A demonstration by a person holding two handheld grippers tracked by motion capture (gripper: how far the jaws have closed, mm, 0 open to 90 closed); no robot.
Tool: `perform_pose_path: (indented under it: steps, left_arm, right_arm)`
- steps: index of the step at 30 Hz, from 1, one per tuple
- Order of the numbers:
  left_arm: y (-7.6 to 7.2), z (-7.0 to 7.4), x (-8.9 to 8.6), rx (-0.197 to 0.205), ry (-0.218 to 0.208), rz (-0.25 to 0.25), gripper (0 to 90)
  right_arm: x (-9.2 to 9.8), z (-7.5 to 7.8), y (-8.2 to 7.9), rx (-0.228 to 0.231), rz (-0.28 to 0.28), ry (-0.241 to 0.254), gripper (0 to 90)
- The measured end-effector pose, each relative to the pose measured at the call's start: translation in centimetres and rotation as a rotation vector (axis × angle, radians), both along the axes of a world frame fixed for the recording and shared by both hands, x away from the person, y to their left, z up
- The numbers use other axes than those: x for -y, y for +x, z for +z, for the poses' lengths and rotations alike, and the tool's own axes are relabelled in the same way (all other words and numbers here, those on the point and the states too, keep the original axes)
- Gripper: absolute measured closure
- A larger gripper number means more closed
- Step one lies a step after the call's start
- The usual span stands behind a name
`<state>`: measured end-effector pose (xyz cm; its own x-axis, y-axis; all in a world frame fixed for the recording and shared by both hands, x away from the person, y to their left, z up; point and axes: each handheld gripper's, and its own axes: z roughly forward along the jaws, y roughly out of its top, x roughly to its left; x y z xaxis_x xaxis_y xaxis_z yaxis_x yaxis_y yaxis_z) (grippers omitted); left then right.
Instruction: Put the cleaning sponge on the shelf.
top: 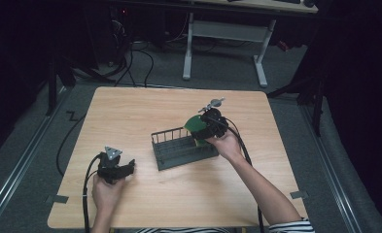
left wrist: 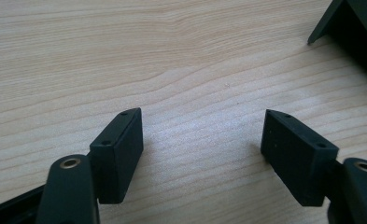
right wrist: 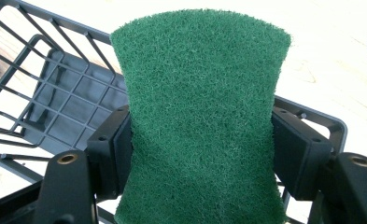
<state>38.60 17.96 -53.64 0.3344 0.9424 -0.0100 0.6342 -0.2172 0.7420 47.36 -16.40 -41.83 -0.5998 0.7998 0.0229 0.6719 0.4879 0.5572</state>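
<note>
The right gripper (top: 204,127) pinches a green scrubbing sponge (right wrist: 200,116) by its two long edges, hard enough that the sponge waists in between the pads. It hangs over the right end of the dark wire basket (top: 183,148), just above the rim and not yet down inside. From the high view the sponge looks tilted, green face up, though the hand hides its lower edge, so I can't say whether it already touches the rim.

The left gripper (top: 122,170) rests on the table (top: 130,111) well left of the basket, jaws spread with only bare wood between them.

The risk I see: nothing steadies the basket. If the sponge catches on the rim or a wire as it goes down, the light basket may skid or tip. Letting go too soon could leave the sponge perched on the rim, or spring it off sideways beside the basket.
</note>
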Motion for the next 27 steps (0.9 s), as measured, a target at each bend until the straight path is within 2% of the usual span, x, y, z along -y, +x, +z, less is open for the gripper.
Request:
perform_pose_path:
  steps: [10, 14, 21, 22, 27]
  left_arm:
    - [-0.02, -0.01, 0.03, 0.001, -0.001, 0.0, 30.1]
    - [-0.02, -0.01, 0.04, 0.001, -0.001, 0.0, 30.1]
    - [-0.04, -0.01, 0.05, 0.0, -0.001, 0.0, 30.0]
    - [-0.04, -0.01, 0.05, 0.0, -0.001, -0.001, 30.0]
    - [-0.04, -0.01, 0.06, 0.0, -0.001, 0.0, 30.0]
  right_arm:
    - [-0.27, -0.08, -0.08, 0.019, 0.008, -0.029, 30.9]
    - [-0.41, 0.04, -0.34, 0.053, 0.005, -0.04, 31.0]
    - [-0.52, -0.36, -0.11, 0.042, 0.0, -0.039, 30.9]
    - [-0.61, -0.4, -0.2, 0.032, -0.014, -0.037, 30.9]
    - [-0.58, -0.55, -0.12, 0.034, 0.003, -0.051, 30.9]
